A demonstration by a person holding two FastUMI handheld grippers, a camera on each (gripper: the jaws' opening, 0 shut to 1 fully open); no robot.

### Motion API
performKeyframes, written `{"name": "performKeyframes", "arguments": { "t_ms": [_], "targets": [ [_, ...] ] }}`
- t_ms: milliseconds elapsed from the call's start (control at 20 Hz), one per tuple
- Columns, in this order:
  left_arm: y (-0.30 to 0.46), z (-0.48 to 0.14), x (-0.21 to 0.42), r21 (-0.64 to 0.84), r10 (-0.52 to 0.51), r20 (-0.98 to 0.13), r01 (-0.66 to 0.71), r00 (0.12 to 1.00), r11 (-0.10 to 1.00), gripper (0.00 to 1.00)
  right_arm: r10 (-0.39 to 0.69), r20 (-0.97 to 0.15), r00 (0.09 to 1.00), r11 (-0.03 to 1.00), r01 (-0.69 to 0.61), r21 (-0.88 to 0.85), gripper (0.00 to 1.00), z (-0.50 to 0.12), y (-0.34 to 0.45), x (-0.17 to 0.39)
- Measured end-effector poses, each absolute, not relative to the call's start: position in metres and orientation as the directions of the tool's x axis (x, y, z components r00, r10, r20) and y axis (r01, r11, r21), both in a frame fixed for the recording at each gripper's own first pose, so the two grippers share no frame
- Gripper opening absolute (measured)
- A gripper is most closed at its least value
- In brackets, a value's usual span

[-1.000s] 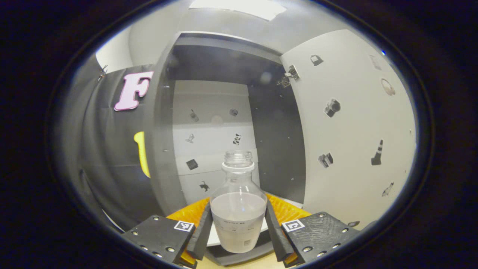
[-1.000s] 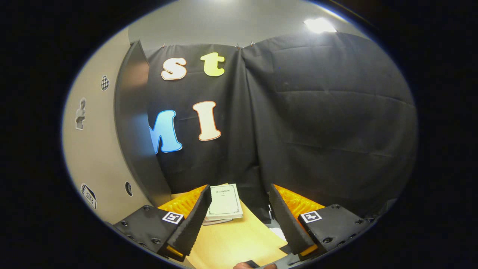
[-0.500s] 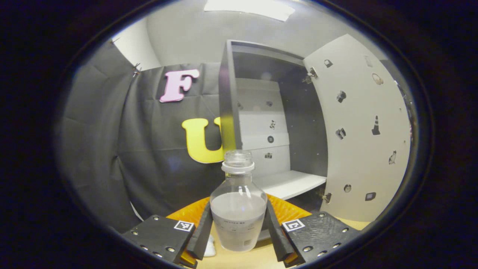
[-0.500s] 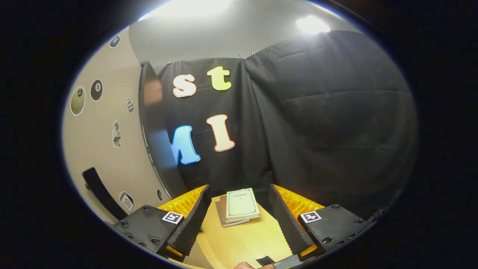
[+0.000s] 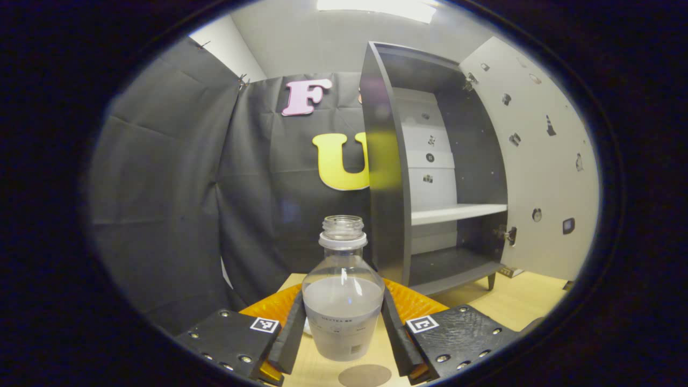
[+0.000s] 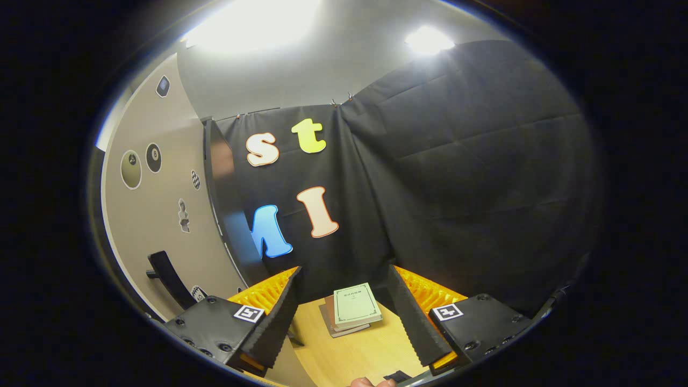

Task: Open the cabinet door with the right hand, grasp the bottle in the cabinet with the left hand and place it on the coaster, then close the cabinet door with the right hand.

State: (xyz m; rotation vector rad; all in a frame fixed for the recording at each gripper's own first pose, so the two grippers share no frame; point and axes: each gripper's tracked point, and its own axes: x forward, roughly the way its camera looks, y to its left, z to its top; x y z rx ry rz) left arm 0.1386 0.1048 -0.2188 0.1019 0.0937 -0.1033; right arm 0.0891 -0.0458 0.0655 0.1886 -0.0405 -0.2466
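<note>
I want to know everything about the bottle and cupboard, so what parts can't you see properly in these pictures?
- Bottle bottom: left gripper view, covered by the left gripper fingers; its label print is too small.
- Coaster: left gripper view, cut off by the lower edge.
- Cupboard stickers: too small to make out.
- Door handle: right gripper view, lower end behind the right gripper.
- Books: cover writing too small.

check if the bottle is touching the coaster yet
Apart. The left gripper view shows the bottle held between the left gripper's fingers, with bare table between its base and the coaster.
</note>
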Motion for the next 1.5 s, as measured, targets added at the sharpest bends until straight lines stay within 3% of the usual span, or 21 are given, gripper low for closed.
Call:
{"name": "performKeyframes", "arguments": {
  "t_ms": [400,750,1000,1500],
  "targets": [
    [0.099,-0.311,0.129,0.037,-0.082,-0.159,0.088,0.984,0.995,0.71,-0.340,0.068,0.938,0.937,0.332,0.109,0.98,0.067,-0.054,0.082],
    [0.092,-0.363,0.117,0.024,-0.095,-0.205,0.102,0.974,0.995,0.71,-0.386,0.019,0.922,0.920,0.383,0.084,0.97,0.059,-0.066,0.066],
    [0.085,-0.378,0.113,0.069,-0.111,-0.224,0.130,0.968,0.989,0.71,-0.388,-0.008,0.922,0.910,0.385,0.154,0.98,0.051,-0.064,0.066],
    [0.084,-0.373,0.115,0.082,-0.105,-0.287,0.133,0.952,0.988,0.72,-0.372,-0.090,0.924,0.918,0.380,0.111,0.98,0.013,-0.056,0.067]
  ]
}}
